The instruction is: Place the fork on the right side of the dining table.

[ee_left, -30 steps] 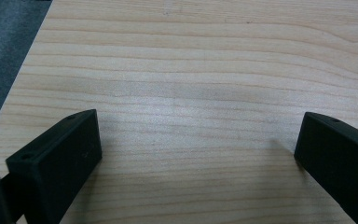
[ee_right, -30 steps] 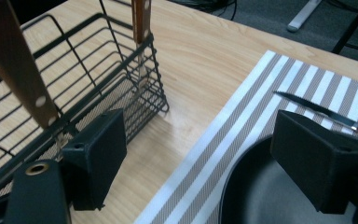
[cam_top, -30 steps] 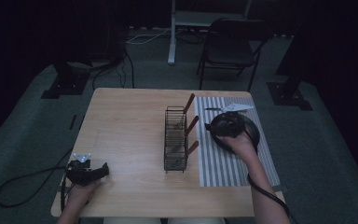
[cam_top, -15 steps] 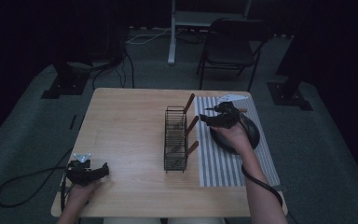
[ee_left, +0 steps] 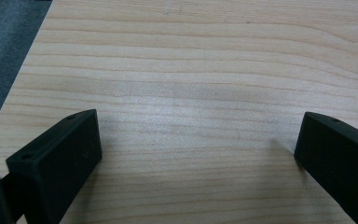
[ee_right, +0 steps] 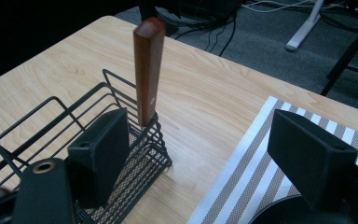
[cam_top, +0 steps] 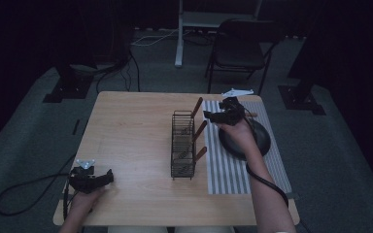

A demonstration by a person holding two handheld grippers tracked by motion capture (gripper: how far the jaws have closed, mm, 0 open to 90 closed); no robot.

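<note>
While the room around it lies in deep shadow, the wooden counter (cam_top: 136, 131) carries a black wire rack (cam_top: 183, 144) with three brown wooden handles (cam_top: 196, 107) slanting out of it; whatever those handles belong to is hidden inside the mesh. The right gripper (cam_top: 212, 115) hovers released and empty just beside the rack, above a striped mat (cam_top: 233, 174) where the hand partly covers a dark round dish (cam_top: 260, 141). The left gripper (cam_top: 108, 176) rests near the counter's near-left corner, jaws spread wide over bare wood.
</note>
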